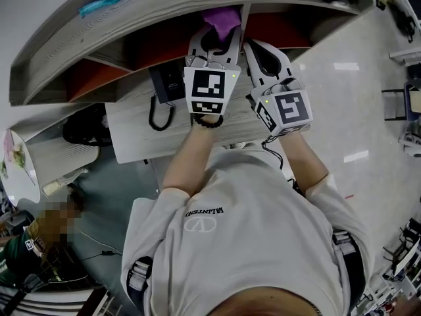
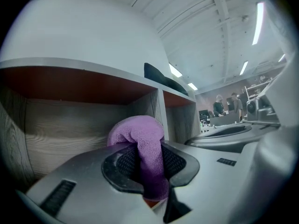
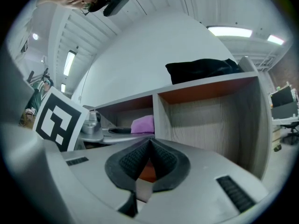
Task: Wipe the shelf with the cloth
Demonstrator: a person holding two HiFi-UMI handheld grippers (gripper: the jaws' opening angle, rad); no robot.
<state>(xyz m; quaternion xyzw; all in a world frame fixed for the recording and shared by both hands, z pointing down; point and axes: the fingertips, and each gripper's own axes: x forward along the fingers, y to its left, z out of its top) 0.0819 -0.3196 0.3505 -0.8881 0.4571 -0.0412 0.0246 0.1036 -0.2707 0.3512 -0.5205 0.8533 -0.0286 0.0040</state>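
The cloth [image 2: 140, 141] is being gripped in the left claw [image 1: 216, 37], bunched at the mouth of the shelf [image 2: 65, 125], just left of its divider [image 2: 158, 104]. The right claw [image 3: 148, 148] is being held shut, empty. Wiping seems to be only starting; next, the cloth needs pressing onto the shelf floor and sweeping across.

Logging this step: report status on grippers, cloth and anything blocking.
Left gripper shut on purple cloth. Right gripper shut, empty. Cloth at the shelf, left compartment, contact unclear. Divider between the grippers; no other obstruction seen.
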